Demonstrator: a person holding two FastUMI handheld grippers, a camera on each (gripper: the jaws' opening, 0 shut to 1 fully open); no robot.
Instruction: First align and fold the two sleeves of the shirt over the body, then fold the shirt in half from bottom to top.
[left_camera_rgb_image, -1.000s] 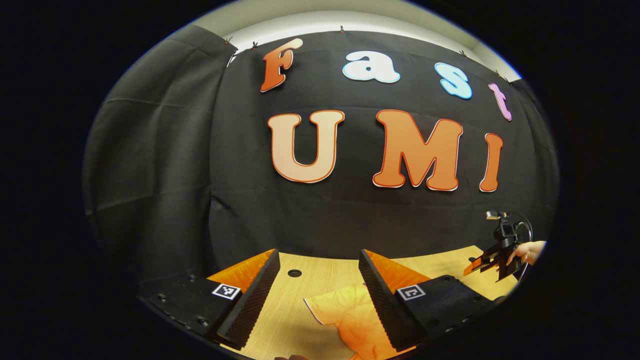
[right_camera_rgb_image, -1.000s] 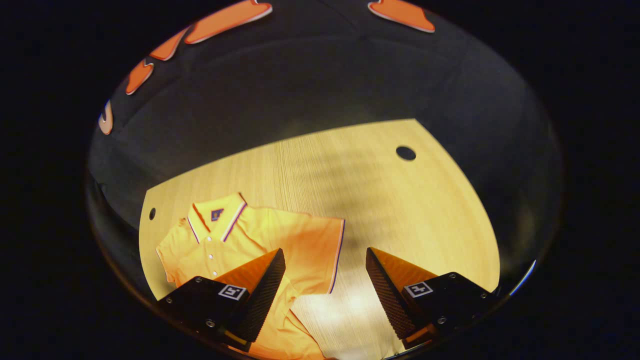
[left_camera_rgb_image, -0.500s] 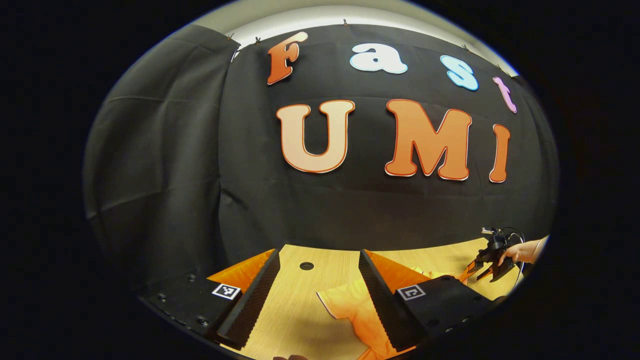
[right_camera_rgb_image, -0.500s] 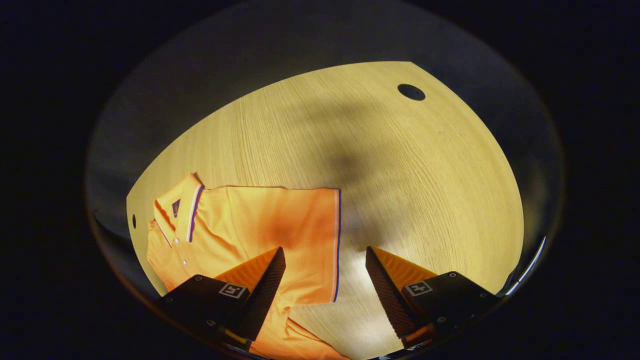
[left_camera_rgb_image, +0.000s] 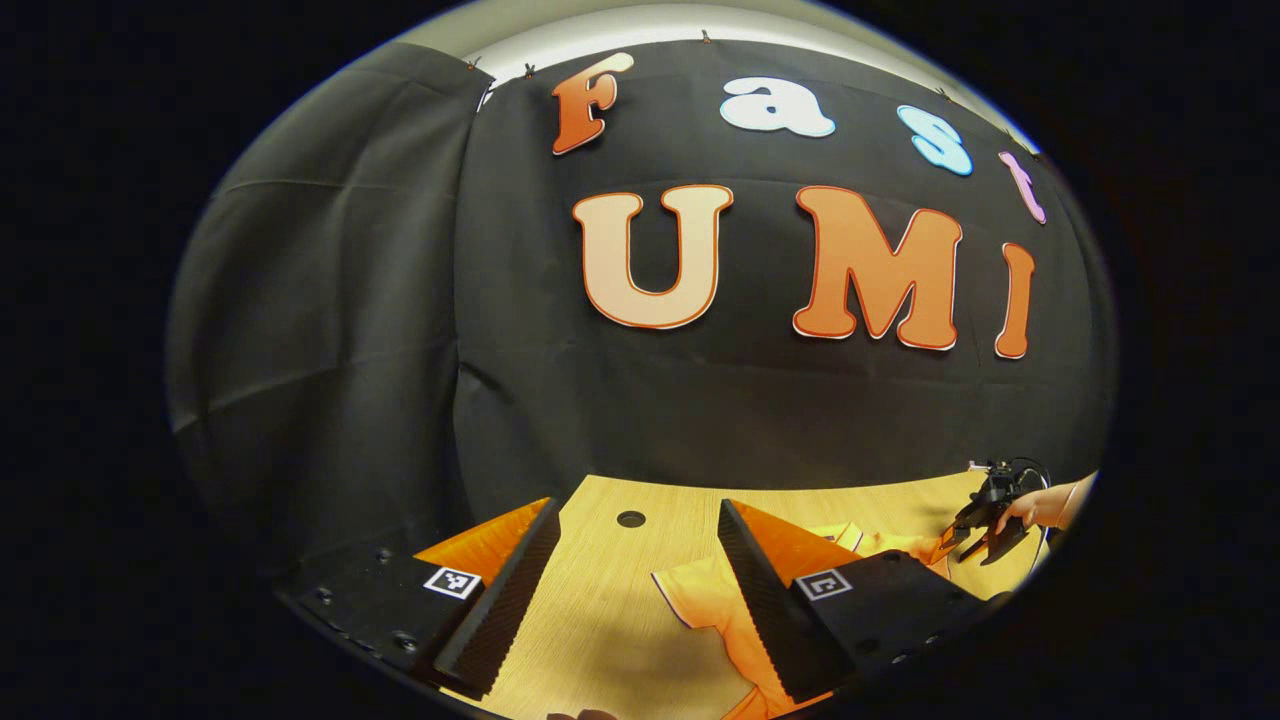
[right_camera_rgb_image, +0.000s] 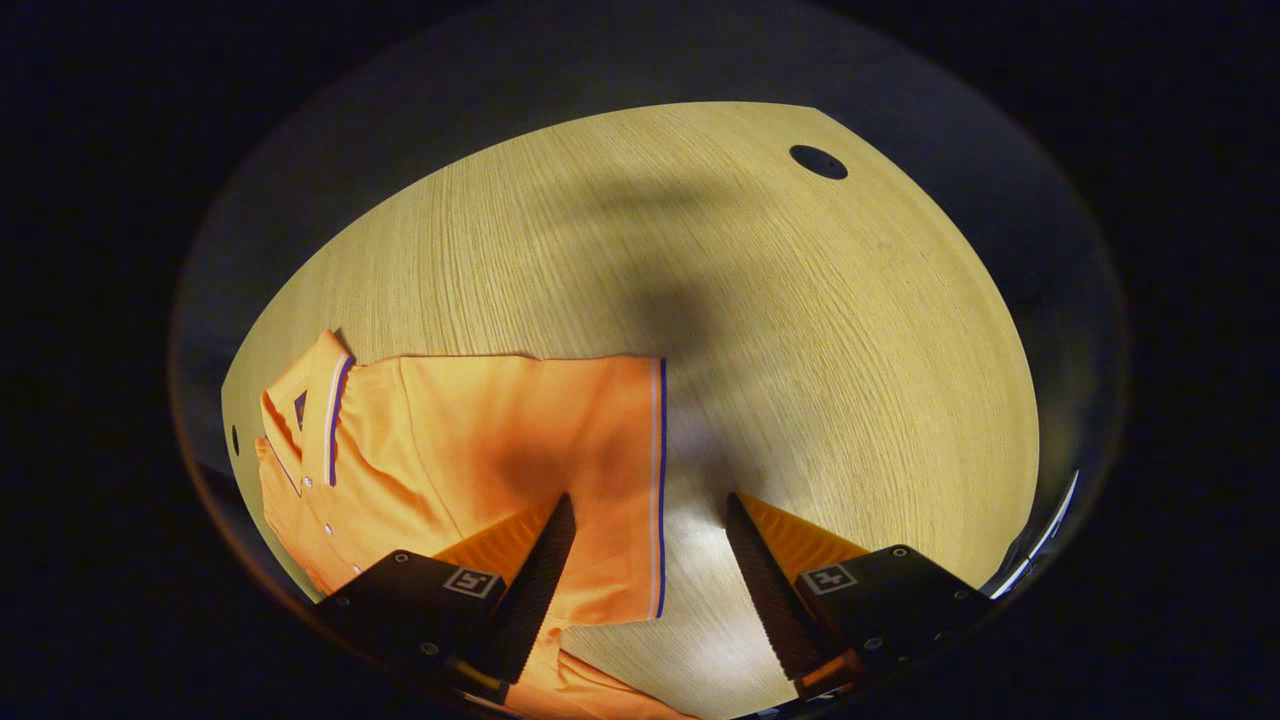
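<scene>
An orange polo shirt (right_camera_rgb_image: 450, 450) lies flat on the wooden table (right_camera_rgb_image: 800, 330), collar at the left and one short sleeve (right_camera_rgb_image: 610, 470) with a striped cuff spread to the right. My right gripper (right_camera_rgb_image: 650, 520) hovers open just above that cuff, its left finger over the sleeve and its right finger over bare wood. In the left gripper view my left gripper (left_camera_rgb_image: 638, 525) stands open above the table beside the other sleeve (left_camera_rgb_image: 700, 595). Farther right, the right gripper (left_camera_rgb_image: 985, 520) shows in a hand above the shirt.
Black cloth walls close off the back and left of the booth. The table has a round hole (left_camera_rgb_image: 631, 519) near its far edge and another hole (right_camera_rgb_image: 818, 161) at the far right corner. Bare wood stretches to the right of the shirt.
My right gripper has dropped lower and closer to the sleeve cuff, tilting down at the table. My left gripper has shifted slightly, with the sleeve sliding right in its view. Both stayed open.
</scene>
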